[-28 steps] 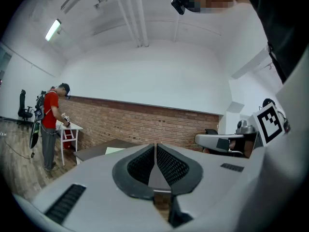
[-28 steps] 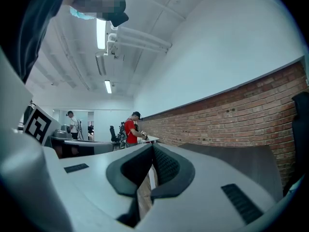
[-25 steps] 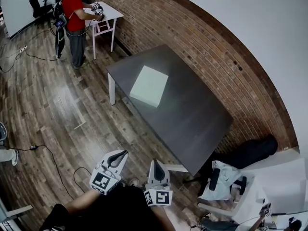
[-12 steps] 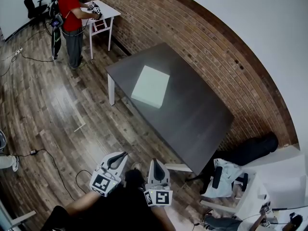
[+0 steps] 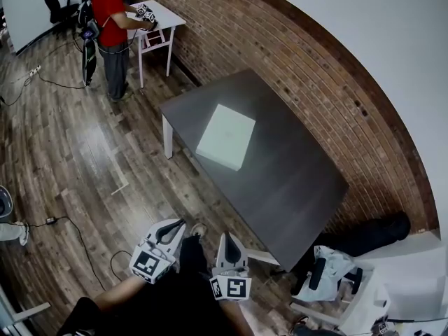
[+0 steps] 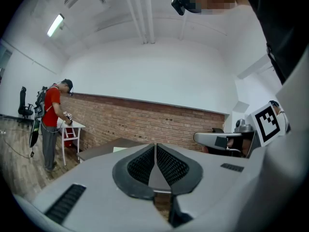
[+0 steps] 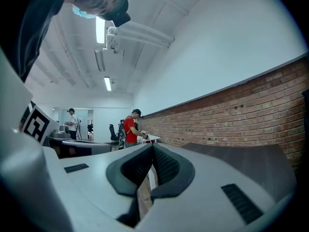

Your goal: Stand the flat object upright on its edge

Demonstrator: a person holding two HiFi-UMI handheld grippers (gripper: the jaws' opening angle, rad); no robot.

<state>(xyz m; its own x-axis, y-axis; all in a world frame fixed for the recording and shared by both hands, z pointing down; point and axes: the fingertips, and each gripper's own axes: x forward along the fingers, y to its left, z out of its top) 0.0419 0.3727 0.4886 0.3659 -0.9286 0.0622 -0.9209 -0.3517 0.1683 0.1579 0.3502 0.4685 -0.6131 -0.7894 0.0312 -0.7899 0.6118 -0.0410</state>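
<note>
A flat white square box (image 5: 226,136) lies face down on the dark grey table (image 5: 294,180), towards its far left end. Both grippers hang low in the head view, well short of the table over the wooden floor. My left gripper (image 5: 176,224) is shut with nothing between its jaws, and my right gripper (image 5: 227,237) is shut and empty too. In the left gripper view the closed jaws (image 6: 155,146) point at the table (image 6: 104,149) ahead. In the right gripper view the closed jaws (image 7: 152,148) point along the brick wall, with the table (image 7: 241,156) at the right.
A person in a red shirt (image 5: 112,19) stands at a small white table (image 5: 162,16) at the back left. A brick wall (image 5: 315,75) runs behind the dark table. Bags and white equipment (image 5: 336,271) lie at the lower right. Cables (image 5: 70,222) trail on the floor.
The head view has shifted a little, so the table and box sit slightly lower and to the right in the picture. Both grippers stay shut and keep their places.
</note>
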